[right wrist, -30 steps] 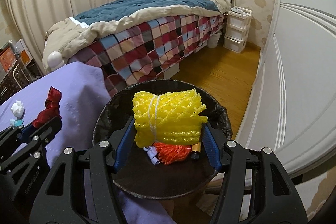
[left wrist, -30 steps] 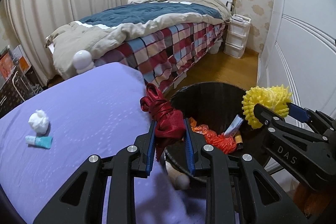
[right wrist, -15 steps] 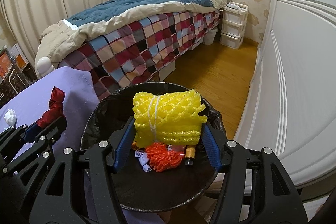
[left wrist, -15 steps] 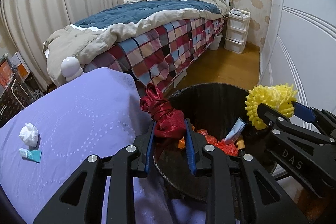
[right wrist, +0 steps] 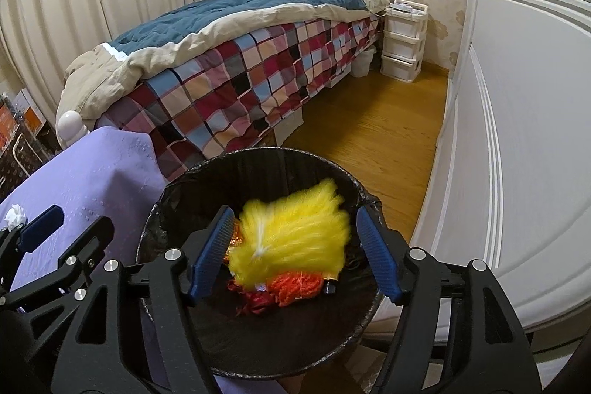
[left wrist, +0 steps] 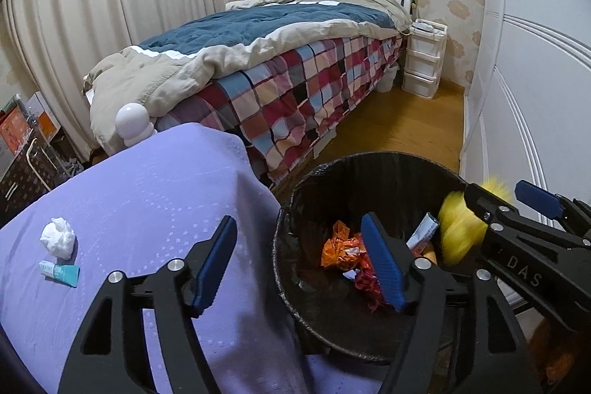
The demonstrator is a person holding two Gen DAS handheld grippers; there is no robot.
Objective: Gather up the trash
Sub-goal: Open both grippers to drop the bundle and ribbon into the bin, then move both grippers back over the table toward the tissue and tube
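Right wrist view: my right gripper [right wrist: 291, 252] hangs over the black-lined trash bin [right wrist: 177, 194]. Its jaws are opening, and the yellow foam net [right wrist: 291, 240] shows as a blur between the pads, free of both, so I judge it to be dropping into the bin.

Left wrist view: my left gripper [left wrist: 299, 263] is also opening, with nothing between its pads. It straddles the near-left rim of the bin, one finger over the purple cloth [left wrist: 140, 194] and one over the bin mouth. A red strip [left wrist: 367, 285] lies inside the bin, under my inner finger, beside orange wrappers [left wrist: 338, 248].

Remaining trash, as I read it: a white tissue wad [left wrist: 58, 237] and a small teal tube [left wrist: 59, 273], both on the purple cloth, well to the left of the bin.

Hazards, as judgement:
1. The foam net is light and springy. It may bounce off the pile in the bin and settle against the rim, or catch on a ribbed pad if I pull away before the jaws clear it.
2. Both grippers crowd the bin mouth. Swinging the left one away carelessly could strike the right one, or hook the liner and tip the bin.
3. The tissue wad is soft; a hard pinch may tear it or snag the cloth beneath.
4. The tube lies flat against the cloth just beside the wad, so one grasp could push the other away from the bin.
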